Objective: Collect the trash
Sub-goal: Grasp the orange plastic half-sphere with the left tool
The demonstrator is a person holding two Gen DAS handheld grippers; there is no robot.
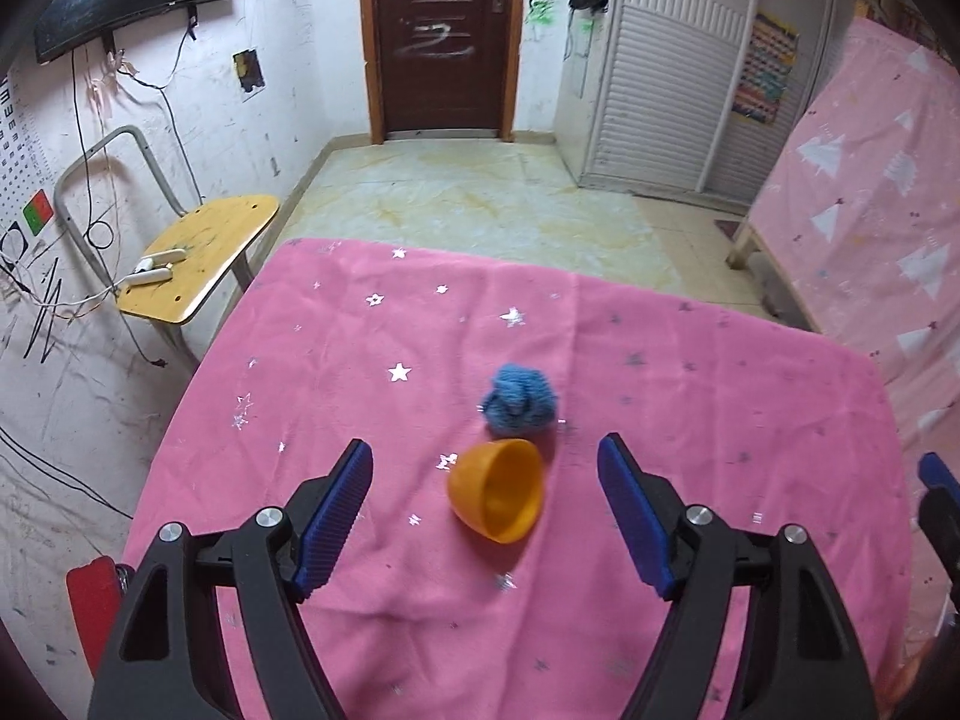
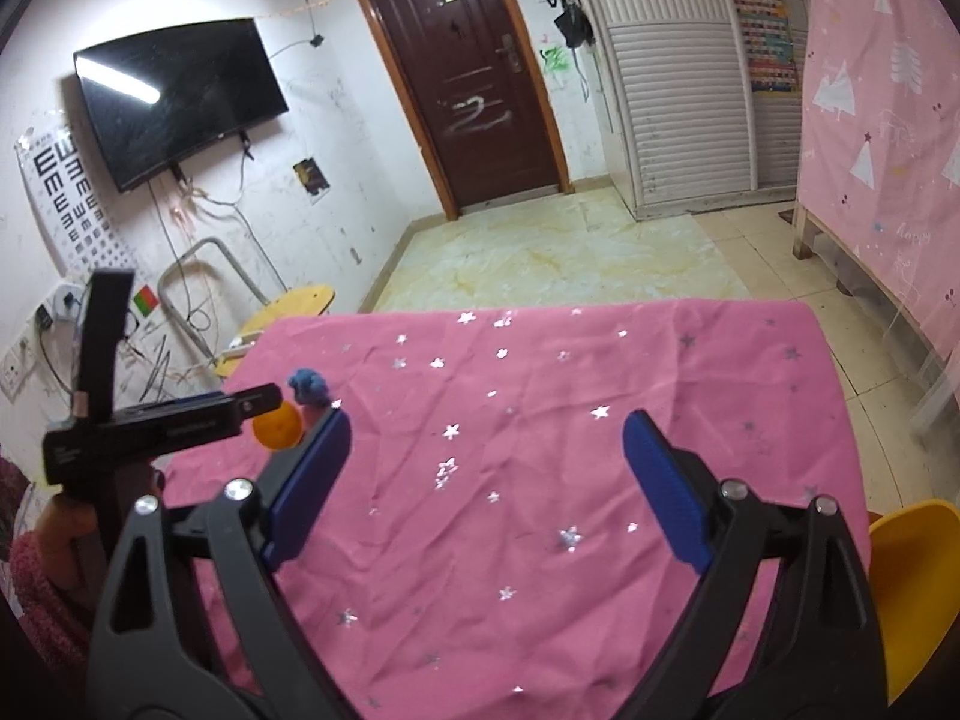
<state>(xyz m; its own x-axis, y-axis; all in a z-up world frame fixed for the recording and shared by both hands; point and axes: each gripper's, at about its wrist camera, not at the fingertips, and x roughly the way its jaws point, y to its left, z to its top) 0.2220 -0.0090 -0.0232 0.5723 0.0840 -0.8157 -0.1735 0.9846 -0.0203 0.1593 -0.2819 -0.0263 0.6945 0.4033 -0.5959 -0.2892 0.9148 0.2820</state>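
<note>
An orange plastic cup (image 1: 497,491) lies on its side on the pink starred tablecloth (image 1: 690,396), its mouth towards me. A blue crumpled wad (image 1: 521,399) lies just behind it, touching or nearly so. My left gripper (image 1: 485,461) is open, its blue pads on either side of the cup and slightly above the cloth. My right gripper (image 2: 487,435) is open and empty over bare cloth (image 2: 540,480). In the right wrist view the cup (image 2: 277,427) and wad (image 2: 308,387) sit at the left, partly hidden by the left gripper's body (image 2: 162,423).
A yellow chair (image 1: 201,252) with a power strip stands left of the table. A yellow seat (image 2: 918,588) is at the table's right edge. A pink-covered bed (image 1: 870,210) is at the right. Tiled floor and a brown door (image 1: 444,36) lie beyond.
</note>
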